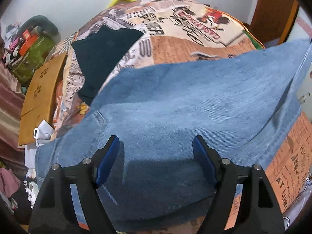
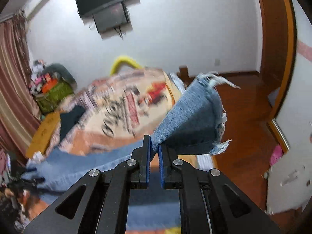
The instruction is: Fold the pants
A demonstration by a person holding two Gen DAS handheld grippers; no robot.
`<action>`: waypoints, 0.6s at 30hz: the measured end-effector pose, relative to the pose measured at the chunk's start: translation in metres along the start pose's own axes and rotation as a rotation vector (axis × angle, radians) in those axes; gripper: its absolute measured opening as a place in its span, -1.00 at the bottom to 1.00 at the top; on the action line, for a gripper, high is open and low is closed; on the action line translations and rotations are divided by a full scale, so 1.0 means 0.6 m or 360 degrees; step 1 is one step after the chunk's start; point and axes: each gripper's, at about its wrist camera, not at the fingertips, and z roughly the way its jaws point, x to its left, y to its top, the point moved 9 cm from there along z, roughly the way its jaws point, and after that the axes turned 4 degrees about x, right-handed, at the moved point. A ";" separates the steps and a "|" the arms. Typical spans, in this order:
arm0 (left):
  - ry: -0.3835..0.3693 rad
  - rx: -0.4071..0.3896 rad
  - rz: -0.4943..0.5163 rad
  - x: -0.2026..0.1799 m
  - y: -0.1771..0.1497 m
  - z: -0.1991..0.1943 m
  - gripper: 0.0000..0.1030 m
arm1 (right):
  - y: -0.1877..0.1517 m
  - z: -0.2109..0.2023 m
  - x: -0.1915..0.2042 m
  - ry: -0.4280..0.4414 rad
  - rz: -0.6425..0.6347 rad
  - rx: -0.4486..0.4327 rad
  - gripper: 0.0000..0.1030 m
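Right now my right gripper (image 2: 154, 146) is pinched on the frayed hem (image 2: 216, 117) of the jeans (image 1: 185, 101), lifting that leg end clear of the printed bedspread (image 1: 175, 39), I judge so it can be carried over for a fold. The rest of the denim lies across the bed. My left gripper (image 1: 156, 154) hovers low over the jeans, fingers spread wide and holding nothing, tilted down toward the fabric, probably ready to pin it.
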 end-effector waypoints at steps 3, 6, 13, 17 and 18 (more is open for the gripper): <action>-0.0003 0.0010 -0.0004 -0.008 -0.012 0.002 0.51 | -0.064 0.039 -0.025 -0.0044 0.0055 0.0133 -0.86; 0.0000 -0.0001 -0.0009 -0.007 -0.017 -0.003 0.53 | -0.123 0.070 -0.058 -0.0109 0.0127 0.0275 -0.64; -0.0014 -0.0010 -0.0036 -0.006 -0.025 -0.007 0.57 | -0.173 0.068 -0.140 -0.0400 0.0299 0.0383 -0.20; -0.0004 -0.0041 -0.0036 -0.001 -0.026 -0.017 0.57 | -0.142 0.037 -0.129 -0.0427 0.0280 0.0288 -0.09; 0.0007 -0.0065 -0.0045 0.005 -0.025 -0.024 0.57 | -0.131 0.031 -0.114 -0.0412 0.0250 0.0269 -0.09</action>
